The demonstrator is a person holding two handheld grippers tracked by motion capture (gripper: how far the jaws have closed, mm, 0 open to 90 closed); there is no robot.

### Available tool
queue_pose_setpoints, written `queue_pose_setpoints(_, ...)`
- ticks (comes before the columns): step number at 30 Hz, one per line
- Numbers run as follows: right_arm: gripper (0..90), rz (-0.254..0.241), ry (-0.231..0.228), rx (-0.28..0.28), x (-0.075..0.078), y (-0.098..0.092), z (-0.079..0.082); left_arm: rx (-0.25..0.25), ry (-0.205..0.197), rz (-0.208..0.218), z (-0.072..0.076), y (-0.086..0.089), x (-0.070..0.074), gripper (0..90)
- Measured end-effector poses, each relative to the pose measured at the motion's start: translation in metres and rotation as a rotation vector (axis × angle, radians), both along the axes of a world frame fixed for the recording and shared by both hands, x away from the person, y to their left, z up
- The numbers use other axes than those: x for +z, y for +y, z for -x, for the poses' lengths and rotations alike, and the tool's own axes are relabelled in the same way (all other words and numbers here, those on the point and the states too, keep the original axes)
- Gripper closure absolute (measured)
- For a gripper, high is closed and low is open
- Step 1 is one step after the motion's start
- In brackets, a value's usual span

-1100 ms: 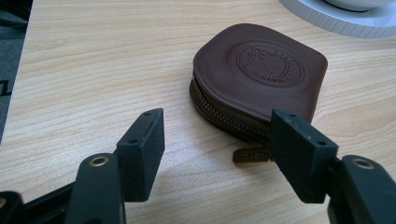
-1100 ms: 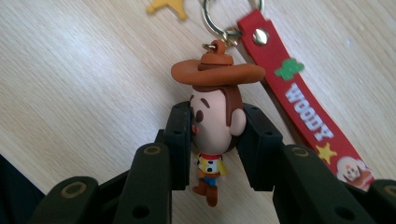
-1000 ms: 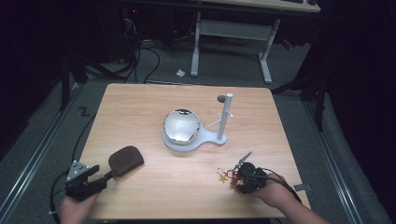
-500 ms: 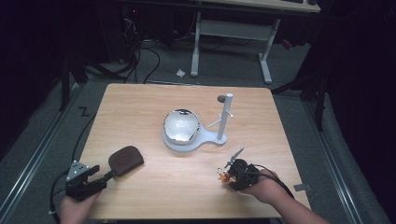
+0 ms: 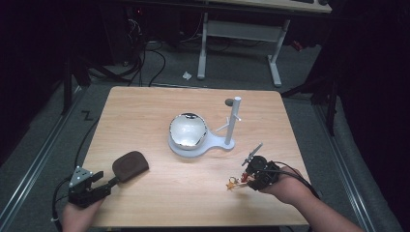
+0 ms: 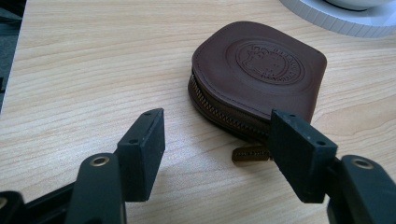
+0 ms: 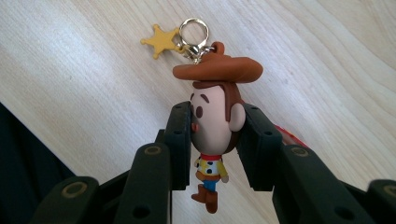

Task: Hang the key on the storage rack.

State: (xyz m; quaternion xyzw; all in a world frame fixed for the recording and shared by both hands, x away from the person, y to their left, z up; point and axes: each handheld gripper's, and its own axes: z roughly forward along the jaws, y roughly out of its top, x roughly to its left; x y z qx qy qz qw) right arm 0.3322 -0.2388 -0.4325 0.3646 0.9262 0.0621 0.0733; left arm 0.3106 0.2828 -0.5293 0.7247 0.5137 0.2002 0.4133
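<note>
A small cowboy figure keychain (image 7: 215,126) with a brown hat, a yellow star charm (image 7: 161,41) and a metal ring is clamped by its head between the jaws of my right gripper (image 7: 215,140). In the high view that right gripper (image 5: 251,176) sits at the table's front right with the keychain (image 5: 234,182) by its tips. A brown zipped leather pouch (image 6: 259,74) lies just ahead of my open left gripper (image 6: 217,149); its brass zipper pull (image 6: 250,153) lies between the jaws. The left gripper (image 5: 104,185) sits at the front left, next to the pouch (image 5: 129,165).
A white stand (image 5: 227,141) with an upright post (image 5: 234,121) and a shiny round mirror (image 5: 187,130) occupies the middle of the wooden table (image 5: 145,111). Cables trail off the left edge. Desk legs stand beyond the far edge.
My right gripper has shifted left and slightly toward the front edge with the keychain in it. The left gripper and pouch have stayed put.
</note>
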Motion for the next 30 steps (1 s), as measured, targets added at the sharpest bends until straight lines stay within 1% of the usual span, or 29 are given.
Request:
queue_pose_setpoints(5,67.2,0.007,-0.005,-0.014,0.011,-0.005,0.001,0.0,0.001,0.001,0.0,0.0,0.0,37.0)
queue_pose_setpoints(11,67.1,0.013,-0.024,-0.022,0.022,-0.011,0.001,-0.003,0.003,-0.002,0.0,0.0,0.0,37.0)
queue_pose_setpoints(19,67.2,0.006,-0.026,-0.043,0.037,-0.018,0.002,-0.004,0.004,-0.004,0.0,-0.001,-0.001,37.0)
queue_pose_setpoints(25,67.4,-0.015,-0.018,-0.064,0.051,-0.023,0.003,-0.002,0.006,-0.002,0.0,-0.001,-0.001,37.1)
queue_pose_setpoints(30,67.4,-0.013,-0.028,-0.079,0.064,-0.029,0.003,-0.002,0.006,-0.002,0.0,-0.001,-0.001,37.1)
